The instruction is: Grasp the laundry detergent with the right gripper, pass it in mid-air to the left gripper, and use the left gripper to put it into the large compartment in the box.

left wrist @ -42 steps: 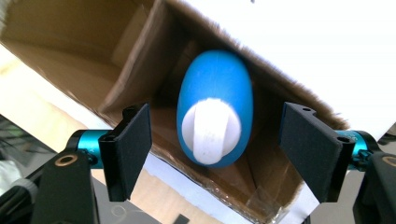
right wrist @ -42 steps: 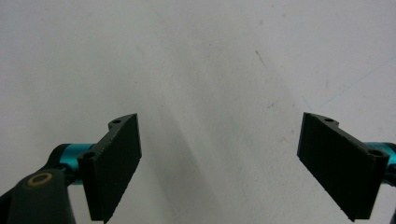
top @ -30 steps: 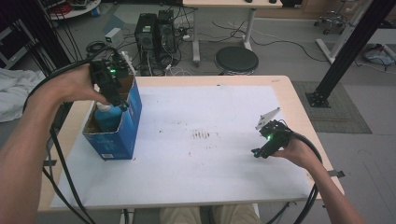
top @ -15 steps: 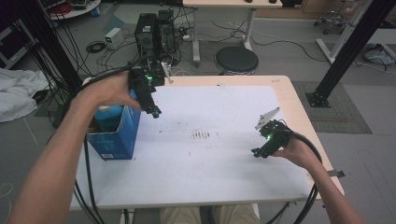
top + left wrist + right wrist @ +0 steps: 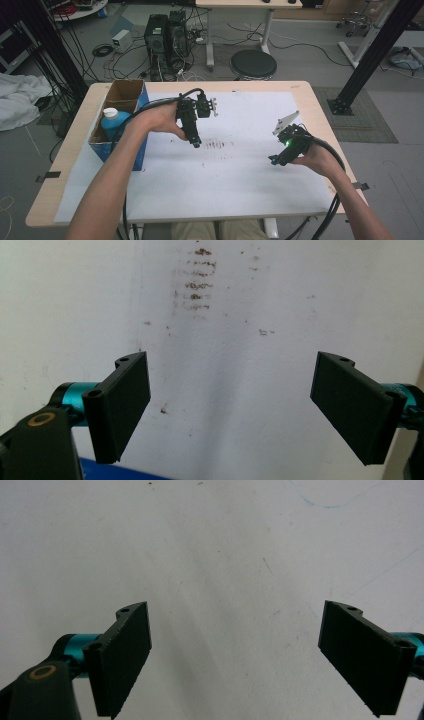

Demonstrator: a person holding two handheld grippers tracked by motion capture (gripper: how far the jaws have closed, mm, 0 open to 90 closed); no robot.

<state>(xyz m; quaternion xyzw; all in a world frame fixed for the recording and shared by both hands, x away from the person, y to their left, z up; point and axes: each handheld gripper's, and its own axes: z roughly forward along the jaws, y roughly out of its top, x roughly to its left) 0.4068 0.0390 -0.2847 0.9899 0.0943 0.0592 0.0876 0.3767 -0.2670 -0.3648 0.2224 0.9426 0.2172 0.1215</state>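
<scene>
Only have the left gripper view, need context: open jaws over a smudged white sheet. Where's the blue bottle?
Observer: The blue bottle stands in the blue box at the table's left edge.
Operator: Left gripper near it?
Observer: No, the left gripper is apart from the box, over the smudges mid-sheet; its jaws have just been opening, nothing between them.
Operator: Right one?
Observer: The right gripper hangs low over the sheet's right side, jaws open, empty.
</scene>
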